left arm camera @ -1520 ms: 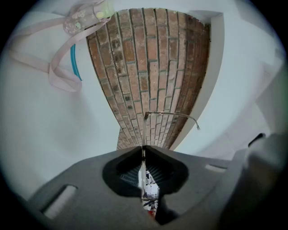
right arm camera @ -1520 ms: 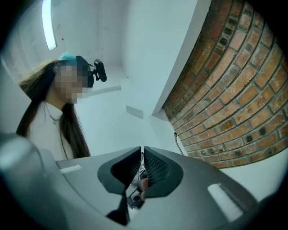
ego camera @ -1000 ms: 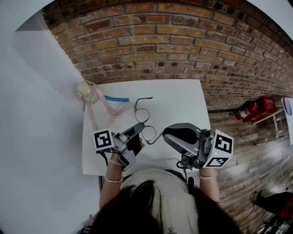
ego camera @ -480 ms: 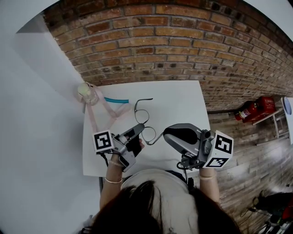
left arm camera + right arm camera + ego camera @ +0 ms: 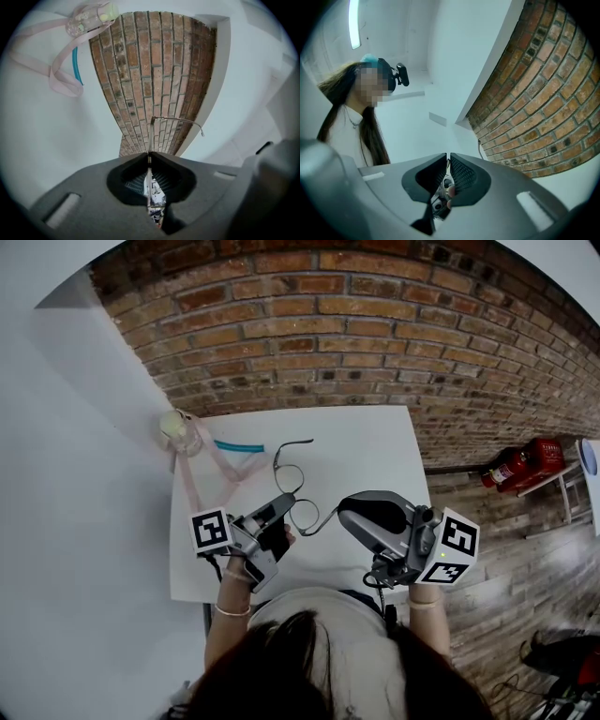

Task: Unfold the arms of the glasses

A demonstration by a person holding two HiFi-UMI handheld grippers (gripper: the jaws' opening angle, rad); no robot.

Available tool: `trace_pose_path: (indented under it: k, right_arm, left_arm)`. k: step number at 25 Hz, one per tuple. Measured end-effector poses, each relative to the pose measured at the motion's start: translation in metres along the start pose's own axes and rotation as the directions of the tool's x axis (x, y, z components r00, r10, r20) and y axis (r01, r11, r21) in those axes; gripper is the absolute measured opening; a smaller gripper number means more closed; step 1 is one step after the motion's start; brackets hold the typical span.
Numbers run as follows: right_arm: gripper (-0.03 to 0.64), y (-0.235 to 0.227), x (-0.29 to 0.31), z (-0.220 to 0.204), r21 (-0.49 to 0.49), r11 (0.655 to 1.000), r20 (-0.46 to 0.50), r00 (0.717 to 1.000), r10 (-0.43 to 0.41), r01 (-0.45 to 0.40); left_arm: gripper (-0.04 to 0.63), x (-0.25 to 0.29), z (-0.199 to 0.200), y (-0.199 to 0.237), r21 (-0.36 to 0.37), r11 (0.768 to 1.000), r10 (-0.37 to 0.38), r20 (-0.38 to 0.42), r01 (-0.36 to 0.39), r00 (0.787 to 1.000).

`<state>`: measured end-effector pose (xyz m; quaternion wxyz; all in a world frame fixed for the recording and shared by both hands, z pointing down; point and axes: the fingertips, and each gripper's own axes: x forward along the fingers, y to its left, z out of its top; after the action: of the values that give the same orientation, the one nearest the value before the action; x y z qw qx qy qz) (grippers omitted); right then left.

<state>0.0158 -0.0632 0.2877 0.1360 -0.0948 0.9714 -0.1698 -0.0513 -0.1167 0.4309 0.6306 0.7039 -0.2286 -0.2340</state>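
1. brick wall [image 5: 375, 334] fills the top of the head view, and the white table [image 5: 375, 442] sits below it in the middle of the frame.
2. left gripper [image 5: 284, 504], lower left of centre. its own view shows the jaws clenched on the thin wire front of the glasses, which run straight up out of the slit.
3. right gripper [image 5: 343, 512], lower right of centre. its own view shows the jaws pressed almost flat together. in the head view the near arm of the glasses runs right into the tips, so i'd say it's pinching that arm, though its own camera doesn't show the wire clearly.
4. small clear bottle [image 5: 176, 427] with a pink strap [image 5: 223, 465] looping off it, at the table's upper left, plus a teal tube [image 5: 238, 442] just beside it. all well apart from both grippers.
5. glasses [image 5: 290, 479], middle of the table, held between the two grippers. the far arm already sticks out from the frame toward the upper right.

my read: one arm is open and the second is in hand. next move calls for the right gripper to swing that near arm outward around its hinge while the left keeps the frame steady - gently, since the wire looks bendy.
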Motion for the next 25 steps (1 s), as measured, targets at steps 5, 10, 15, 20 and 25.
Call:
trace_pose_path:
  k: [5,10,15,20,25]
  right_arm:
    - [0.029,-0.003,-0.002,0.001,0.002,1.000,0.004,1.000,-0.012,0.012]
    - [0.029,-0.007,-0.006,0.006,0.013,1.000,0.026,0.999,-0.023,0.023]
    - [0.029,-0.014,-0.007,0.006,0.014,0.999,0.032,0.999,-0.043,0.043]
    - [0.029,-0.026,-0.010,0.004,0.013,0.995,0.020,0.995,-0.100,0.100]
    - [0.029,-0.050,-0.014,-0.004,-0.016,0.972,-0.003,0.972,-0.235,0.235]
  left_arm:
    - [0.023,0.001,0.001,-0.001,-0.002,1.000,-0.002,0.005,0.002,1.000]
    - [0.023,0.000,0.002,0.001,-0.004,1.000,0.005,0.012,-0.004,1.000]
    - [0.022,-0.002,0.008,0.003,-0.011,1.000,0.003,0.021,-0.003,1.000]
    - [0.021,-0.005,0.011,0.001,-0.016,1.000,0.001,0.032,0.000,0.999]
    - [0.021,-0.006,0.012,0.001,-0.017,1.000,-0.003,0.026,0.003,1.000]
